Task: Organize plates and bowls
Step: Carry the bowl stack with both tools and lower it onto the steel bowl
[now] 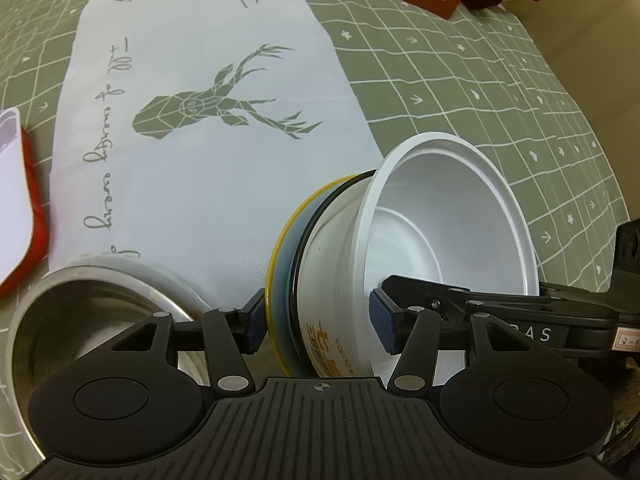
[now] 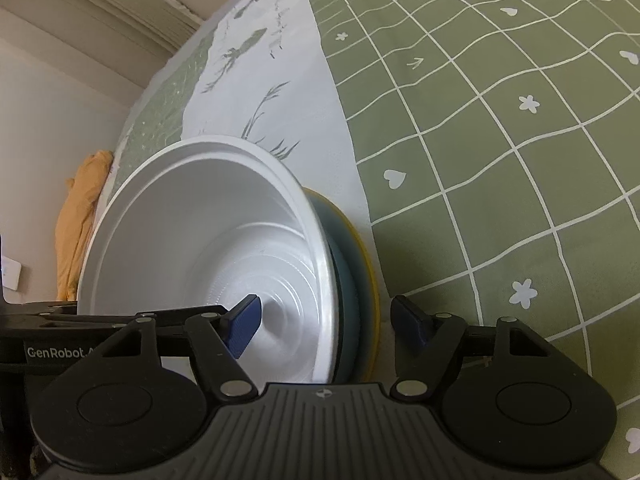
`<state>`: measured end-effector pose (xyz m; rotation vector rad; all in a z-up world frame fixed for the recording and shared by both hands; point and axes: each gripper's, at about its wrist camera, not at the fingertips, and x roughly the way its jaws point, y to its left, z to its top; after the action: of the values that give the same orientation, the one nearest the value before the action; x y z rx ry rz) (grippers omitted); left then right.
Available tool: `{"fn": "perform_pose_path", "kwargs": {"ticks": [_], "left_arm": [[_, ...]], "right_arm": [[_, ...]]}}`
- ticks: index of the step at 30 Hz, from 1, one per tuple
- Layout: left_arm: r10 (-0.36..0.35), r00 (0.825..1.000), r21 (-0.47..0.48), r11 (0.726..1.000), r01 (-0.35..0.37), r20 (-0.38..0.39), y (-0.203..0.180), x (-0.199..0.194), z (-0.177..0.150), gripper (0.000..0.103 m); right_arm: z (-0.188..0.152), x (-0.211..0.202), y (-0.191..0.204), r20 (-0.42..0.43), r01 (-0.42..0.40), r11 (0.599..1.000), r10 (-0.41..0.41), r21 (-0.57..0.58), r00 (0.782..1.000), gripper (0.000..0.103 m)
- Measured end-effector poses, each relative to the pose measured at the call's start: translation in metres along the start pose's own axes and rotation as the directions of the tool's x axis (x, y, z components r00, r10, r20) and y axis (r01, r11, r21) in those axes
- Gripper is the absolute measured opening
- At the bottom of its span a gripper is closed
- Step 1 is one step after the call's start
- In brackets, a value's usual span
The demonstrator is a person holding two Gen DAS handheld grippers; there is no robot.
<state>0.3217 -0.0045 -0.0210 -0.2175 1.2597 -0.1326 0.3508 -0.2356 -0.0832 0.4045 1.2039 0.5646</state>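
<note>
White bowl (image 1: 452,216) nested in yellow-rimmed plate (image 1: 280,248), the stack tipped on edge over the deer-print cloth (image 1: 192,152) | left gripper (image 1: 320,320): pads clamp the stack, one behind the plate, one inside the bowl | right gripper (image 2: 324,324): straddles bowl wall and plate, far pad clear, not gripping | steel bowl (image 1: 92,312) beside, left.
</note>
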Motion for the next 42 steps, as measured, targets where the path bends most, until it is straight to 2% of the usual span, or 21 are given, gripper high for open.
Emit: {"fn": "perform_pose_path", "kwargs": {"ticks": [8,17,27,31,36,42], "left_arm": [[-0.015,0.999,0.026,1.0,0.016,-0.032,0.002,0.002,0.003,0.057],[-0.037,0.997,0.027,0.999,0.039,-0.062,0.005,-0.002,0.007,0.057],[-0.029,0.997,0.029,0.999,0.031,-0.067,0.006,-0.024,0.002,0.057],[-0.028,0.999,0.031,0.999,0.029,-0.026,0.013,-0.056,-0.007,0.057],[-0.001,1.0,0.001,1.0,0.001,0.029,0.037,-0.097,-0.024,0.057],[0.074,0.997,-0.067,0.995,-0.073,0.011,0.086,-0.117,-0.044,0.056]], "right_arm": [[0.003,0.005,0.008,-0.051,-0.012,1.0,0.012,-0.002,0.999,0.061],[-0.001,0.0,0.015,-0.048,0.02,1.0,-0.019,0.021,0.999,0.061],[-0.007,-0.009,0.023,-0.082,0.006,0.998,-0.001,0.058,0.997,0.062],[-0.011,-0.022,0.045,-0.066,-0.002,1.0,0.004,0.031,0.998,0.062],[-0.019,-0.032,0.09,-0.049,-0.025,0.999,0.023,-0.037,0.999,0.062],[-0.031,-0.002,0.139,-0.11,-0.088,0.993,0.078,-0.083,0.991,0.062]]}}
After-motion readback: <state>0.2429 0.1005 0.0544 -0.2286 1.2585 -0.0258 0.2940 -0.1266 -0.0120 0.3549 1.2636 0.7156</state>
